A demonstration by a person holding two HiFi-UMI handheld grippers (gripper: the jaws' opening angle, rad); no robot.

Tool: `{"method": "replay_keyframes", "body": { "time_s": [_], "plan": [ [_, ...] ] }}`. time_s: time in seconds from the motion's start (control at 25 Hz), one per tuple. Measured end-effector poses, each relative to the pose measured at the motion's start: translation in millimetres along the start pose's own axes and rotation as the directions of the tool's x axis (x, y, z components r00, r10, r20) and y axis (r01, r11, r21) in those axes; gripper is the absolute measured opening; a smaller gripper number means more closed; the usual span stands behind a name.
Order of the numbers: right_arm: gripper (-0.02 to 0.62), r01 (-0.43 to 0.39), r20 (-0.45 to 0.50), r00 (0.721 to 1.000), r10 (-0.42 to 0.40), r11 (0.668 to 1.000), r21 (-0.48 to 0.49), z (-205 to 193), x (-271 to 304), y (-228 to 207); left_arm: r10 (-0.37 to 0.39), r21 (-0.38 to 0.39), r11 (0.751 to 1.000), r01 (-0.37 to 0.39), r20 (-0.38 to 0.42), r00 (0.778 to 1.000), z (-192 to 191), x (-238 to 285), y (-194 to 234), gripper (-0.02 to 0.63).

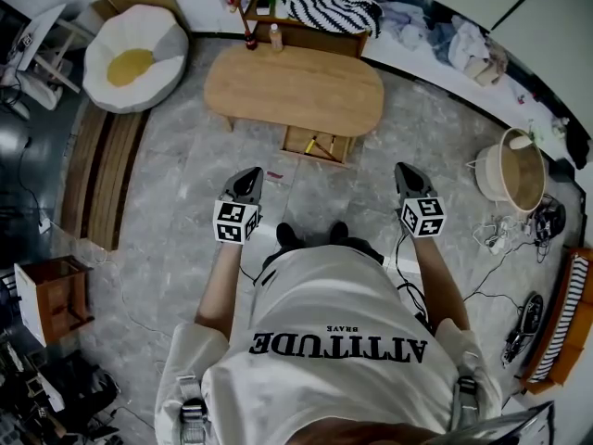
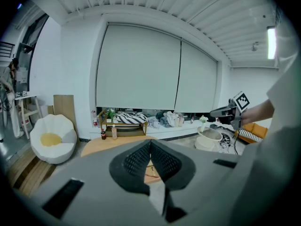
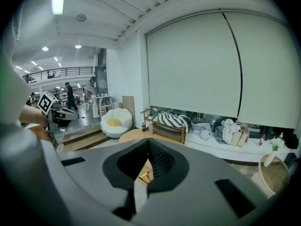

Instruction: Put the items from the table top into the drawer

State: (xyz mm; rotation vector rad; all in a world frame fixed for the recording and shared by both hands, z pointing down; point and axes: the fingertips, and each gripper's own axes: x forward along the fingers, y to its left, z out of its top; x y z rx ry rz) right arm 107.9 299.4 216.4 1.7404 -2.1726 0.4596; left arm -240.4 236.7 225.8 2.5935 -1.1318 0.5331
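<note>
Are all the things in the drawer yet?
Nearly. The table top looks bare, and a yellow item lies in the open drawer. The left gripper and right gripper are shut, holding nothing. Left: maybe the two bottles by the table's far edge.

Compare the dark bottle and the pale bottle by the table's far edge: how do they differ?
Colour: the dark bottle is near black with red on it; the pale bottle is light beige.
Size: the pale bottle looks taller than the dark bottle.
Place: in the head view the dark bottle stands left of the pale bottle.
Both stand upright, side by side, at the far edge of the table.
</note>
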Motion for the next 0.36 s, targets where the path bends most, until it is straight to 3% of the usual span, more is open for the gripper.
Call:
{"method": "replay_keyframes", "body": {
  "time_s": [0.36],
  "plan": [
    [0.018,-0.004,-0.002,1.000,0.004,1.000,-0.001,-2.5,-0.5,-0.2,0.009,-0.001,1.000,-0.009,0.005,1.000,2.2,1.0,2.2,0.021]
  ]
}}
